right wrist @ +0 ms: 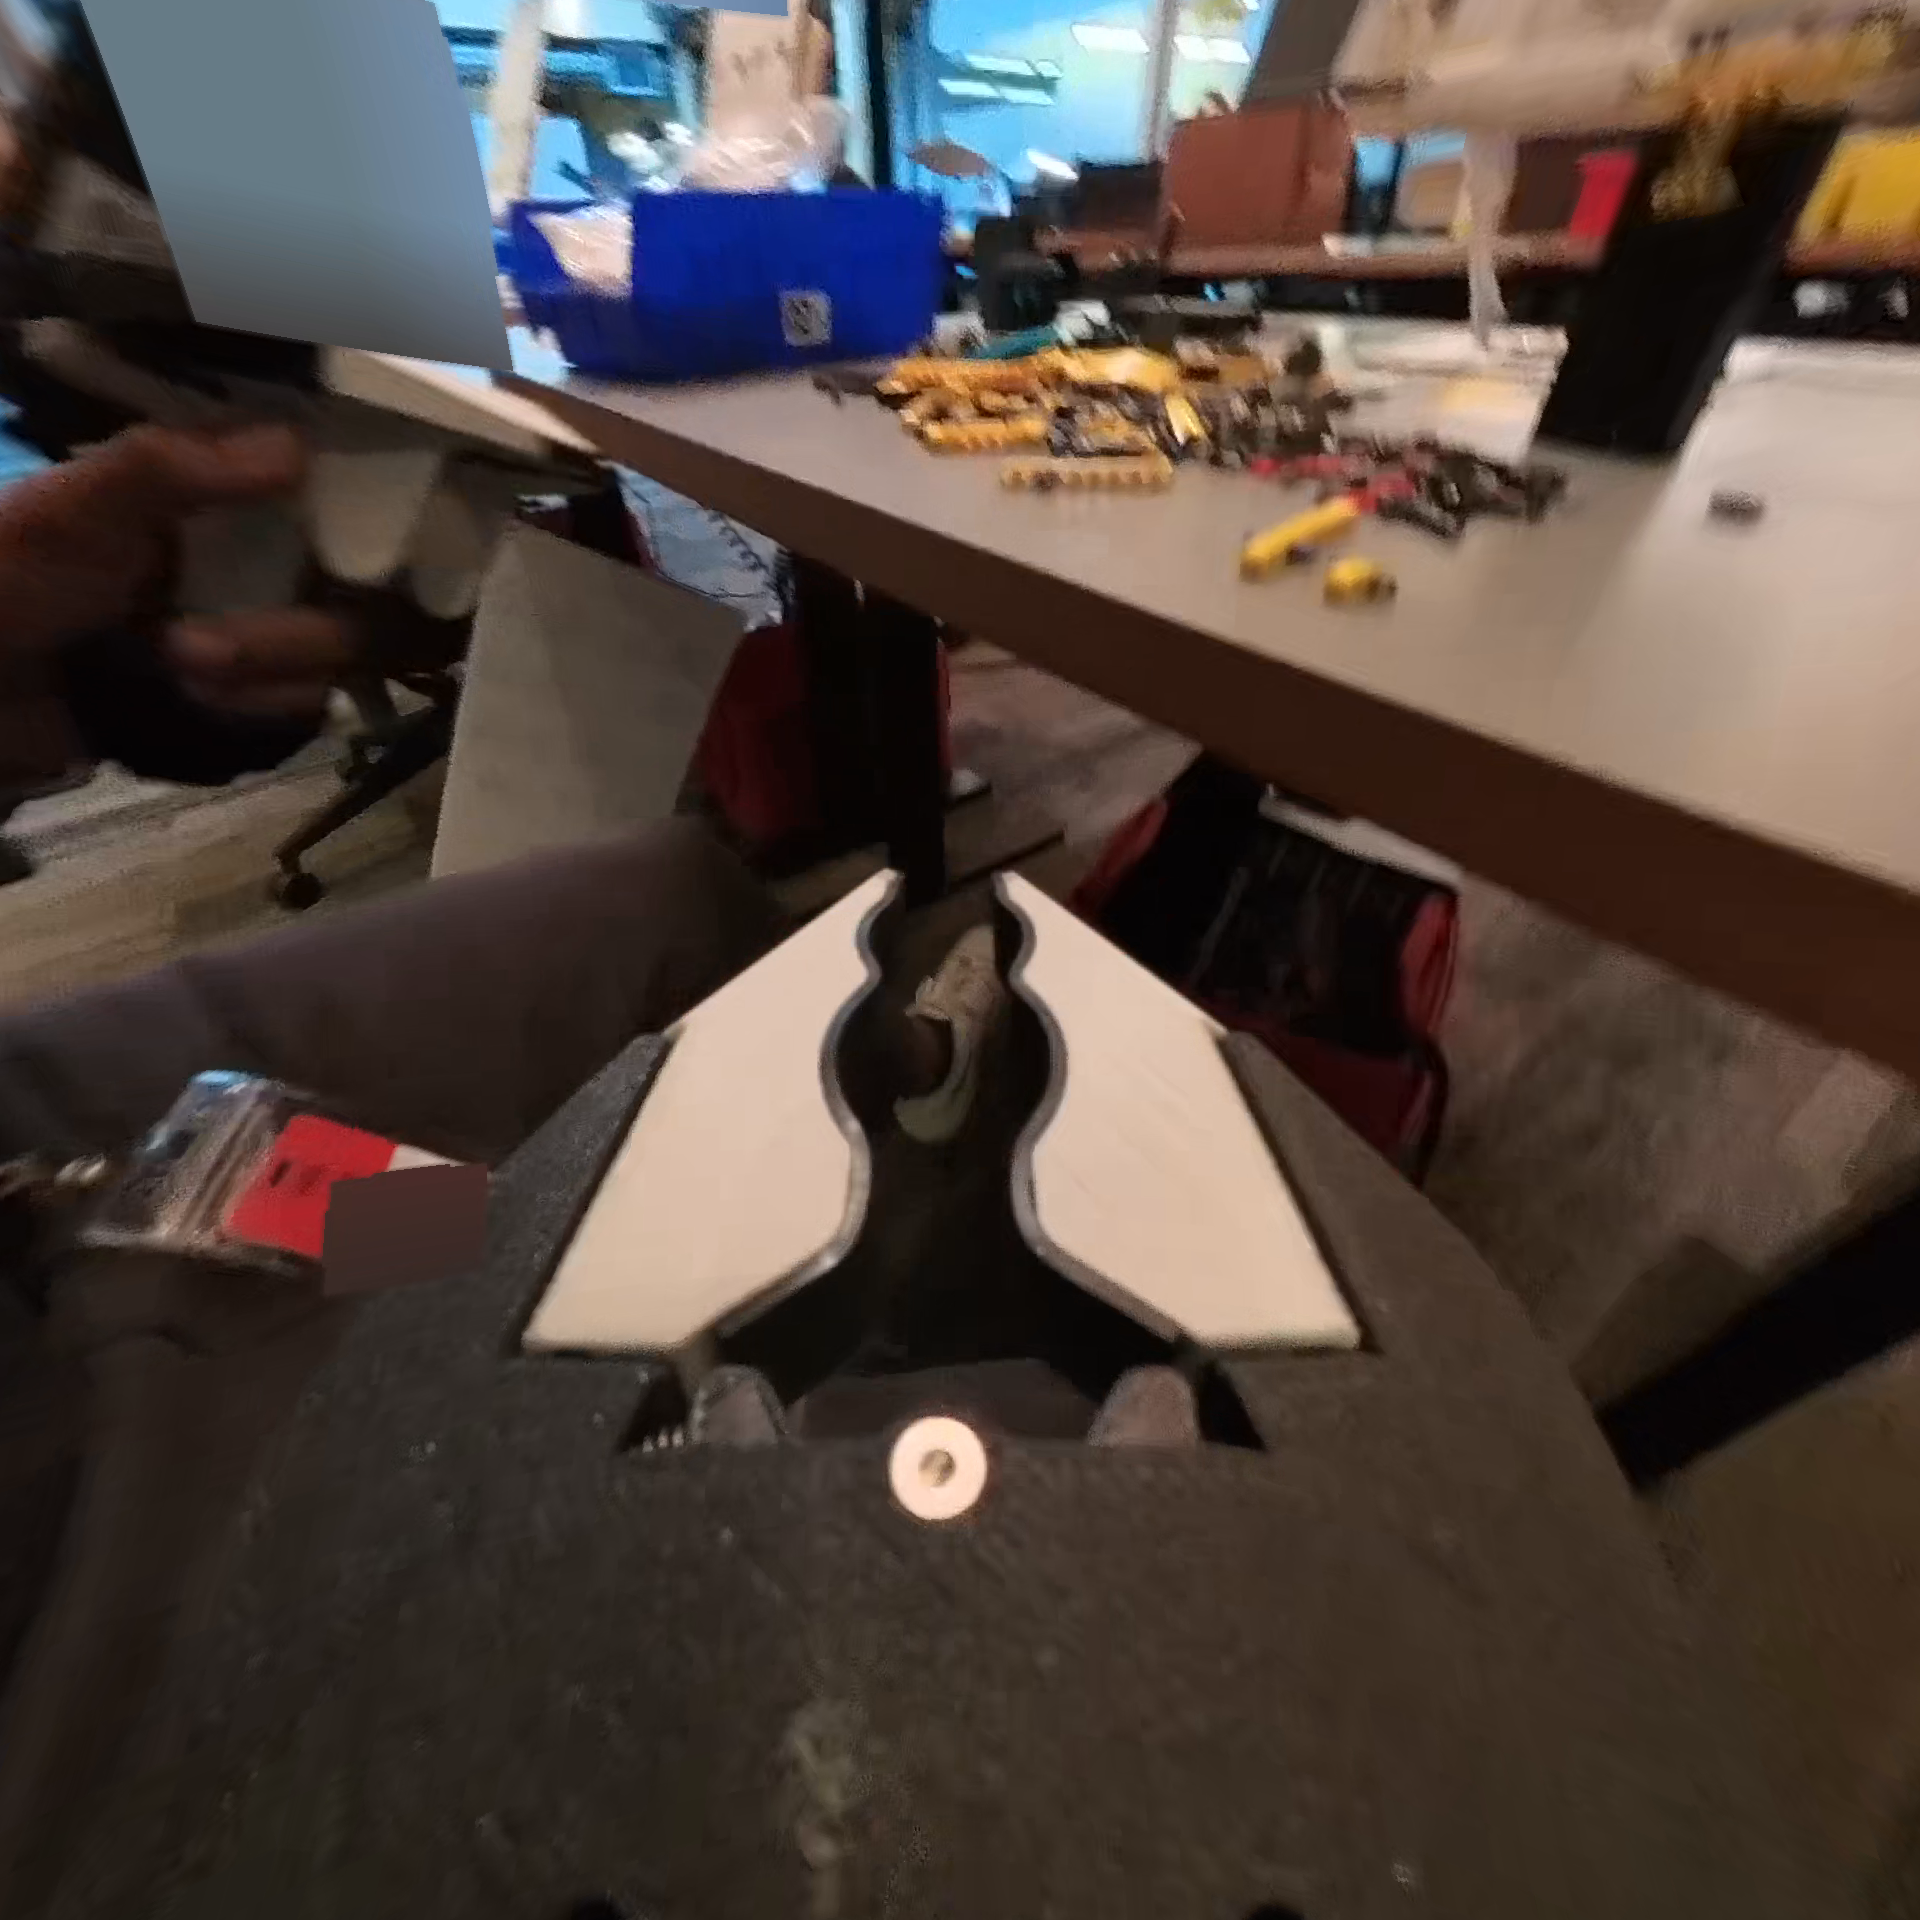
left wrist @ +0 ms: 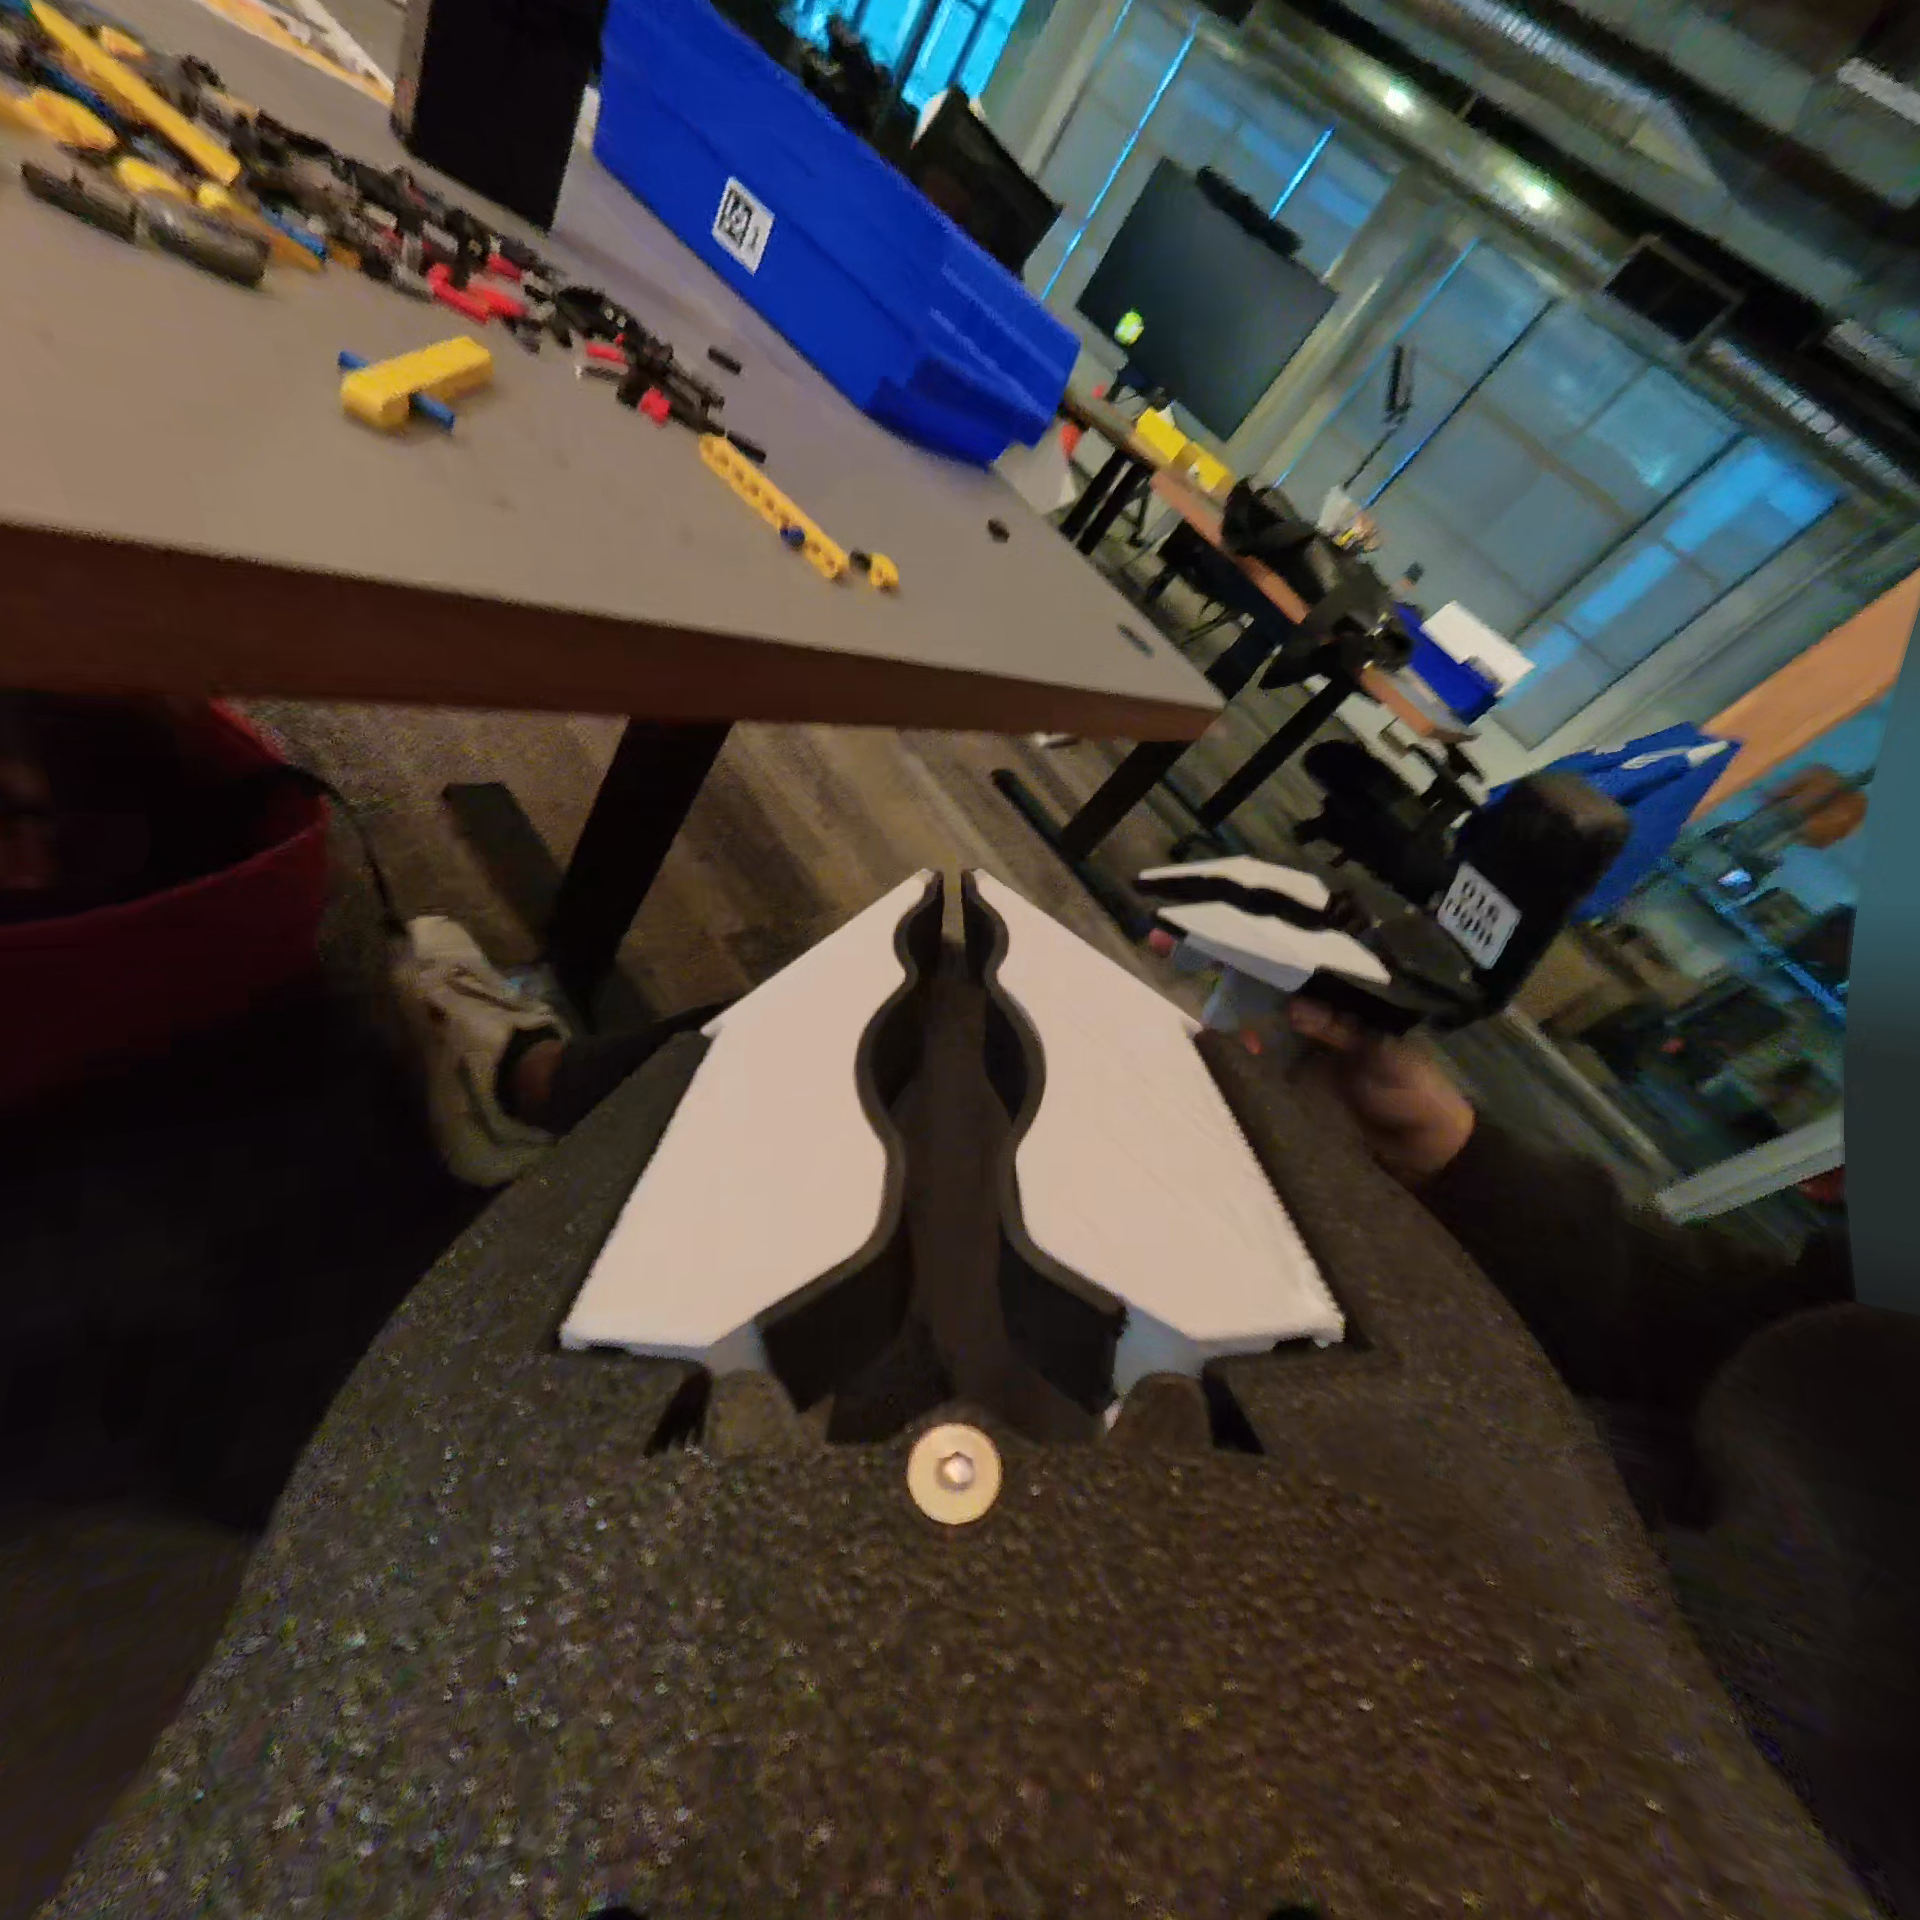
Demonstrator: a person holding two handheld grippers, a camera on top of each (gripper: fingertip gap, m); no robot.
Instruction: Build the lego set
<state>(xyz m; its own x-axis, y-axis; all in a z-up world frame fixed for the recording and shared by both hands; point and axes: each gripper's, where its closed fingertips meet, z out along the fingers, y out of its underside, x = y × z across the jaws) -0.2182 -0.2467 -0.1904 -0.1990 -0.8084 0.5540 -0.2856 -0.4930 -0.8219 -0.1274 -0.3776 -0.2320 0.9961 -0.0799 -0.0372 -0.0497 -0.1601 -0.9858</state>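
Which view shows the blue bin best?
The left wrist view: the blue bin is closer and sharper, its long side and white tag showing. In the right wrist view it is farther and blurred.

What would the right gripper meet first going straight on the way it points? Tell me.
Likely nothing on the table: the right gripper sits below its edge, jaws slightly apart and empty. Ahead are the black table leg and a light shoe; depth is unclear.

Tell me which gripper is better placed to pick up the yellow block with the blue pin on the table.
Left, tentatively. Both grippers hang below the table edge, empty. The yellow block lies near the edge ahead of the left gripper, whose jaws are nearly closed. The right gripper is slightly open, but its blurred view doesn't clearly show the block.
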